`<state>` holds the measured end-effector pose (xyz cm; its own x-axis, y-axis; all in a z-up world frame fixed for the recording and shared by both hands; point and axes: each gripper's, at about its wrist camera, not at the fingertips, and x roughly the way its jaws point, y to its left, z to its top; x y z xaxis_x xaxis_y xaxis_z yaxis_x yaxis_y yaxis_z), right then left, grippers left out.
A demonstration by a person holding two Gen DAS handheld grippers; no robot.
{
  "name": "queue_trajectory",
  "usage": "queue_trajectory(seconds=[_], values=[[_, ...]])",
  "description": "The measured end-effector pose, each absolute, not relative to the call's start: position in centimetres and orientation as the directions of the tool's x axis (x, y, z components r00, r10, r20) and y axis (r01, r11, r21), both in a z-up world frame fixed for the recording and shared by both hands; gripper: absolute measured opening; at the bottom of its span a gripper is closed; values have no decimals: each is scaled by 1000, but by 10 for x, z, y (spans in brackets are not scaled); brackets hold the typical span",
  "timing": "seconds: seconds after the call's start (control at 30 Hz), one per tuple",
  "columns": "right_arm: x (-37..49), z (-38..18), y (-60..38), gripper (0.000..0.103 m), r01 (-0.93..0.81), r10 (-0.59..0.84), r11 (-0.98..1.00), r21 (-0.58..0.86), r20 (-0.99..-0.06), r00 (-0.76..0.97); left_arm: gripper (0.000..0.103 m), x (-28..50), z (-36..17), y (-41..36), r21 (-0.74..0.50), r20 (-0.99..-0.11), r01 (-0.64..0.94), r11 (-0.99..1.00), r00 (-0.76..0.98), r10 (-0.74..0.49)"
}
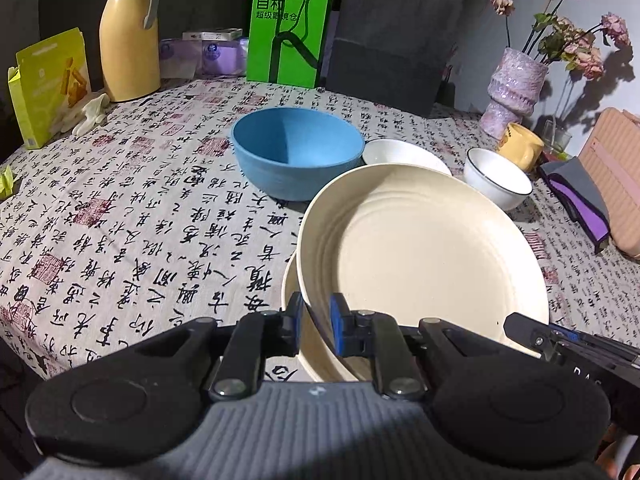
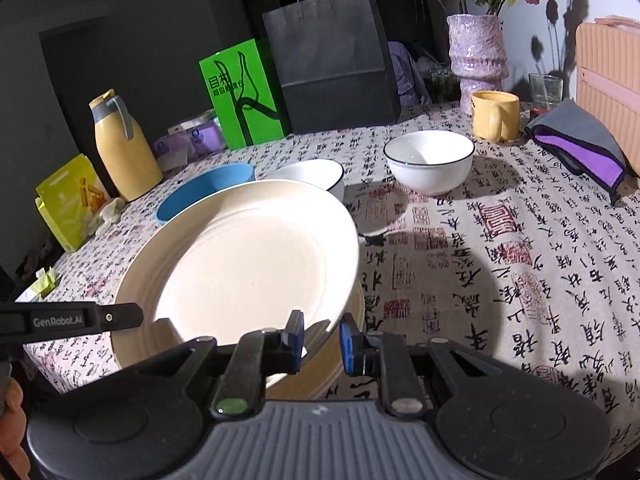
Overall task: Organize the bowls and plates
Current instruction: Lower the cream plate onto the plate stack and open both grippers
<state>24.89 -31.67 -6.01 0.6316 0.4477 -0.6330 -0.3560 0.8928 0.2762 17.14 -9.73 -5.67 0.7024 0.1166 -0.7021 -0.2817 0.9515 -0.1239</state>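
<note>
Second cream plate [image 1: 289,280] under tilted cream plate [image 1: 420,252]: you see only rim sliver. Blue bowl [image 2: 192,196] mostly hidden behind plate in right wrist view. Peach case [image 1: 612,168] cut by frame edge. Glass [image 1: 556,136] behind yellow mug [image 1: 520,146], contents unclear.

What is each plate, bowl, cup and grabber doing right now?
Top cream plate: tilted, gripped at its rim by both grippers.
Lower cream plate: flat on the table, under the top one.
Blue bowl: upright, empty.
Black-rimmed white bowl: upright, empty.
Yellow mug: upright.
Left gripper: shut on plate.
Right gripper: shut on plate.
</note>
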Motion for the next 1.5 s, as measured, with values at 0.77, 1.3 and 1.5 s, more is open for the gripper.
queue_trajectory(seconds=[0.77, 1.3, 1.5], values=[[244, -74, -295, 19, -375, 382, 913, 163, -667, 640, 15, 173, -83, -107, -2, -709, -285, 959, 676, 200], [240, -76, -277, 22, -384, 282, 924, -1, -675, 682, 15, 172, -85, -111, 23, -702, -281, 960, 679, 215], [237, -78, -267, 26, -391, 243, 917, -72, -678, 694, 15, 171, -85, -112, 27, -700, -278, 960, 681, 217]])
